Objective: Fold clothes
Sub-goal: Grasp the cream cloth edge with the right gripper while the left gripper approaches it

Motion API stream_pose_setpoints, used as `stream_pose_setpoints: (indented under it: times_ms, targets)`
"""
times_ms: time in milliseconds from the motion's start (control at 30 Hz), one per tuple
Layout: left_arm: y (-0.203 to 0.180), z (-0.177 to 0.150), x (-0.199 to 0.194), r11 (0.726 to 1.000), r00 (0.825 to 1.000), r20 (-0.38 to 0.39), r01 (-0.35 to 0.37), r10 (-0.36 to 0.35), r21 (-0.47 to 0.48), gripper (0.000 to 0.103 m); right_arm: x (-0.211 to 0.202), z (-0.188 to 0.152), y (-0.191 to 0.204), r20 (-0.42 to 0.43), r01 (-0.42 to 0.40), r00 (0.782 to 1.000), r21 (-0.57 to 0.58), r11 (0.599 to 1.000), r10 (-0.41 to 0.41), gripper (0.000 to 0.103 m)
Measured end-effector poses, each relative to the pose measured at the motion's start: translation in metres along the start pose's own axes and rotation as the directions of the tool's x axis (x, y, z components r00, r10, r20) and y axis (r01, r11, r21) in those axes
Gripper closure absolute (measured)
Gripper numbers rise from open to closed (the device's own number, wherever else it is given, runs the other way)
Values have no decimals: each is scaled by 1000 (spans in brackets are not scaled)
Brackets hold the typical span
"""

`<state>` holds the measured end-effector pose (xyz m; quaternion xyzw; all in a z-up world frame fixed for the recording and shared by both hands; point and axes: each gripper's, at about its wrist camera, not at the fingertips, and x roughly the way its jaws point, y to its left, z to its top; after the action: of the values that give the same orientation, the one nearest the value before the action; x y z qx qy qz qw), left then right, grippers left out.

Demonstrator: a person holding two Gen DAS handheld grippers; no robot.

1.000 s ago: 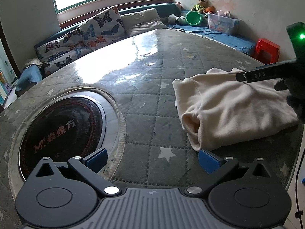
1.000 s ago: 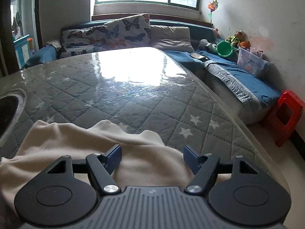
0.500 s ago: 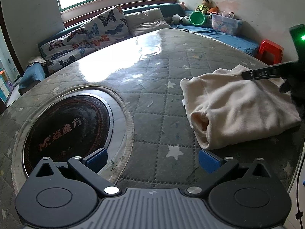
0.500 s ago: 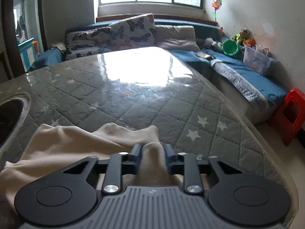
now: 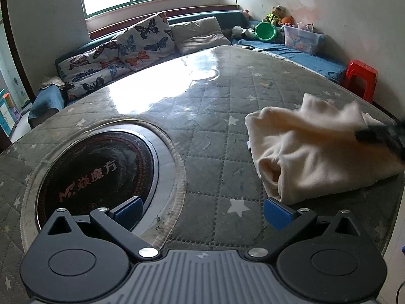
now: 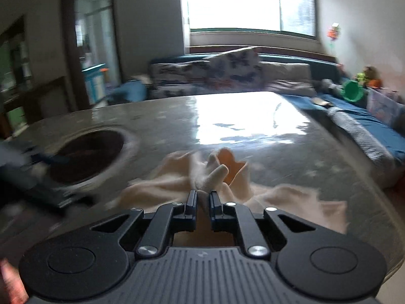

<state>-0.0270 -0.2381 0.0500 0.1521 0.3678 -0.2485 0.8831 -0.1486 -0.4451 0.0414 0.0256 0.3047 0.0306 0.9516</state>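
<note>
- The cream garment (image 5: pixel 321 157) lies at the right side of the desk (image 5: pixel 202 126), near the edge closest to me. A second ago it lay flat in a loose fold; now its far edge is bunched and lifted off the surface.
- In the right wrist view that raised part (image 6: pixel 215 174) stands up directly ahead of my right fingers (image 6: pixel 202 202), with an orange-tinted inner face showing.
- My right fingers were wide apart a second ago with the cloth under them. They have come together and now pinch a thin ridge of the fabric.
- The right view is smeared and the room sits differently in it than before: I have swung that hand leftward with the cloth in tow.
- My left fingers (image 5: pixel 202 210) hang apart over the desk, holding nothing. The near corner of the garment lies just beside the right-hand one. The round inset hob (image 5: pixel 96 172) lies beside the other.
- Reading: a fold stroke is under way, carrying the far edge over the rest. Risk: the pinch is thin and may slip.
</note>
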Motion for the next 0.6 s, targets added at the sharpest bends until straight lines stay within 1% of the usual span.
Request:
stream_pose_setpoints:
  times_ms: [67, 167, 233, 300, 400, 433, 500, 600]
  targets:
    - [0, 1, -2, 1000, 1000, 6, 3, -3, -1, 0, -10, -9, 20, -20, -72, 997, -32, 997, 71, 95]
    - [-1, 1, -6, 1000, 1000, 18, 10, -9, -2, 0, -18, -22, 44, -71, -158, 986, -84, 984, 152, 95]
    - [-2, 2, -8, 1000, 1000, 26, 13, -13, -3, 0, -20, -30, 58, -110, -201, 976, -119, 972, 189, 95]
    - [-2, 3, -11, 1000, 999, 33, 18, -18, -3, 0, -20, -36, 66, -147, -240, 964, -129, 962, 221, 95]
    - [-4, 3, -14, 999, 998, 44, 33, -33, 0, 0, -18, -46, 79, -206, -300, 941, -142, 943, 269, 95]
    - [-5, 4, -14, 999, 998, 47, 40, -40, 2, 0, -17, -48, 83, -224, -318, 933, -151, 936, 281, 95]
    - [-7, 5, -14, 998, 997, 50, 64, -64, 3, 0, -15, -50, 87, -239, -326, 929, -161, 931, 284, 93]
    - [-10, 7, -11, 995, 994, 54, 98, -98, 4, 0, -23, -47, 81, -216, -326, 931, -135, 936, 293, 87]
